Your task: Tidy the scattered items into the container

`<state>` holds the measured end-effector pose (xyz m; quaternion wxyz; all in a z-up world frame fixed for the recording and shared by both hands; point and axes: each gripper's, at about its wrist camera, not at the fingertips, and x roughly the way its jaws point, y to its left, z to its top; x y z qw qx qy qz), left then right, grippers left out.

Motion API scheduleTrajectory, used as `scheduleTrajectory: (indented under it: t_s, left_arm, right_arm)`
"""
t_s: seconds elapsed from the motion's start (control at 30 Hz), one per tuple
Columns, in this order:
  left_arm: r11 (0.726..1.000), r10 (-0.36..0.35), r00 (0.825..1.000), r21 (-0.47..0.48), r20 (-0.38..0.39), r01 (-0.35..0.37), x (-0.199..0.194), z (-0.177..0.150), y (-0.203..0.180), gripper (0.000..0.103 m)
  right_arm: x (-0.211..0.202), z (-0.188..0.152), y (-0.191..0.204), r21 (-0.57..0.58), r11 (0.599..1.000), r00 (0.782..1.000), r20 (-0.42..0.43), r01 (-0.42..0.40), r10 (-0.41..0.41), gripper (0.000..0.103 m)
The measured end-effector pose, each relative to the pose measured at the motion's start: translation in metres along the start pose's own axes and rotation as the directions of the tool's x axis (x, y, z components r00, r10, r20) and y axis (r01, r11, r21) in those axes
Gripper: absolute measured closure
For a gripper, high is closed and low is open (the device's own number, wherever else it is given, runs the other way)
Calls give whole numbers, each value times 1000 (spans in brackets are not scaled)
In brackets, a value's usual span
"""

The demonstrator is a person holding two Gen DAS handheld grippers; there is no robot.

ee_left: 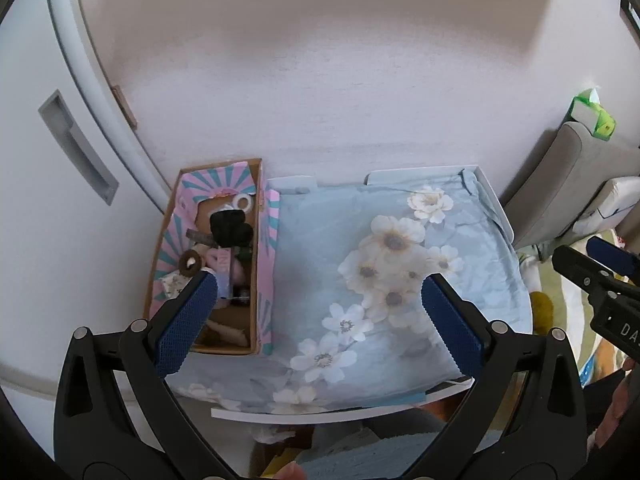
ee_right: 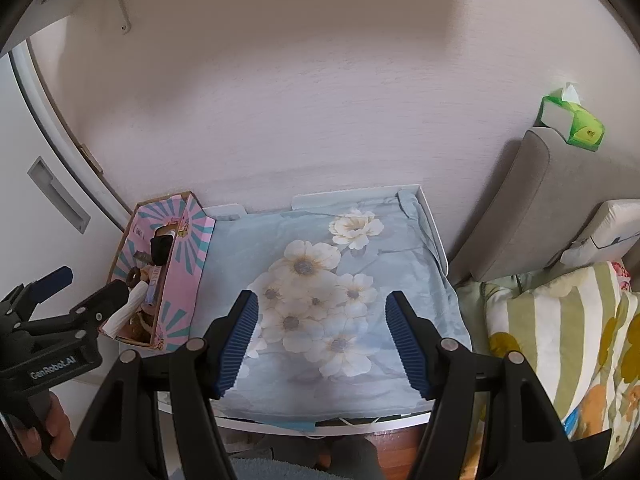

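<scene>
A cardboard box [ee_left: 264, 264] with pink and teal rays stands at the left edge of a small table, against the wall. Inside it lie several small items: a black piece [ee_left: 228, 224], a white ring [ee_left: 243, 202], a brown ring [ee_left: 189, 263] and a pink piece [ee_left: 222, 260]. My left gripper [ee_left: 320, 304] is open and holds nothing; its left finger [ee_left: 188, 320] overlaps the box's near end. My right gripper [ee_right: 324, 336] hangs open and holds nothing over the flowered cloth [ee_right: 320, 280], to the right of the box [ee_right: 180, 264]. No loose item shows on the cloth.
The table's white rim [ee_right: 432, 232] borders the blue cloth. A white cabinet door with a recessed handle [ee_left: 76, 148] stands to the left. On the right are a grey cushion [ee_right: 552, 208] with a green tissue pack [ee_right: 576, 120] on top, and a striped flowered pillow [ee_right: 568, 340].
</scene>
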<state>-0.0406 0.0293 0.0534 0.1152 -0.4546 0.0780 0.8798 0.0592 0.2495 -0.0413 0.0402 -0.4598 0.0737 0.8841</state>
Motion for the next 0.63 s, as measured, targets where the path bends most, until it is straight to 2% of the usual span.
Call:
scheduleTrajectory:
  t_s: [0.5, 0.63]
  left_arm:
    - [998, 59, 997, -28, 58, -57, -5, -2, 0, 1]
    - [997, 74, 996, -34, 48, -73, -3, -3, 1, 1]
  right_arm:
    - [1, -1, -2, -17, 1000, 1000, 11, 10, -10, 41]
    - [2, 0, -1, -22, 1000, 1000, 9, 10, -10, 41]
